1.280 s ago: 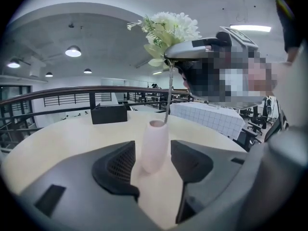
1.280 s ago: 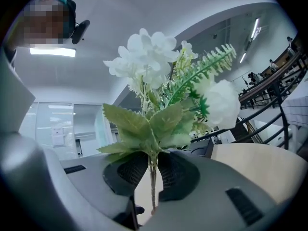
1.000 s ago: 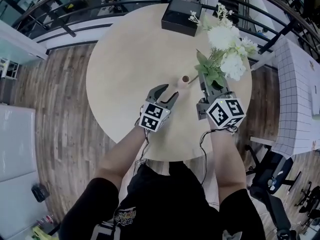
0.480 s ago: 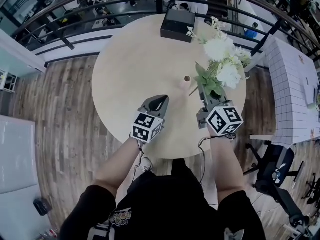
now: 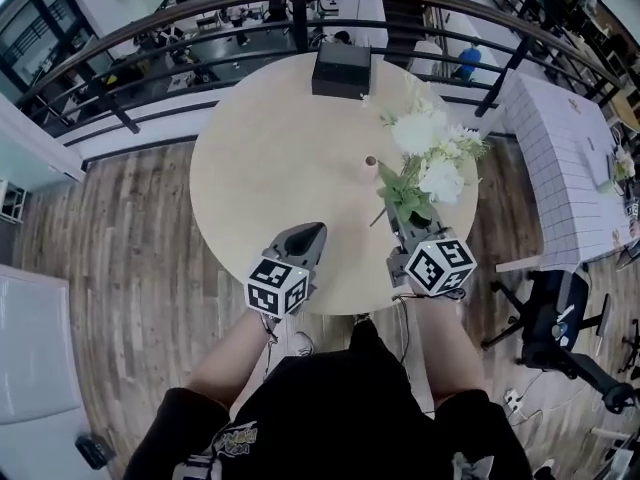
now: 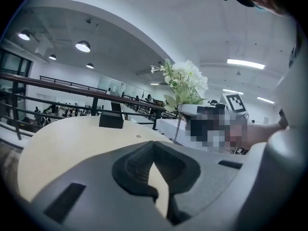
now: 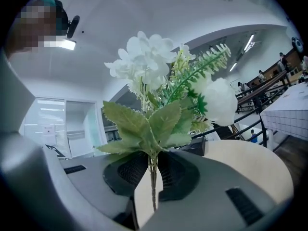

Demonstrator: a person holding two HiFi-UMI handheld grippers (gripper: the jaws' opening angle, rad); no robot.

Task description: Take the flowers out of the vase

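One wooden floor (image 5: 120,268) is seen under everything in the head view, and on it a large round table (image 5: 270,148) with a pale top is placed, with a dark railing (image 5: 200,23) curving behind it. A black box (image 5: 341,68) is set at the far edge of the table. The flowers (image 5: 425,158), a bunch of white blooms with green leaves, are already out of the vase and are held in the air over the right part of the table. In the right gripper view the flowers (image 7: 159,95) are seen upright, and their thin stem is clamped between the two dark pads of the right gripper (image 7: 153,165); the lower end of the stem hangs free below the pads. The right gripper (image 5: 408,220) is kept over the near right edge of the table. The left gripper (image 5: 316,230) is held over the near edge, well apart from the flowers, and in its own view the jaws of the left gripper (image 6: 154,148) are seen closed together at the tips with nothing between them. The small vase (image 5: 370,161) is left on the table, just beside the leaves on their left and apart from both grippers; from above only its round mouth can be made out.
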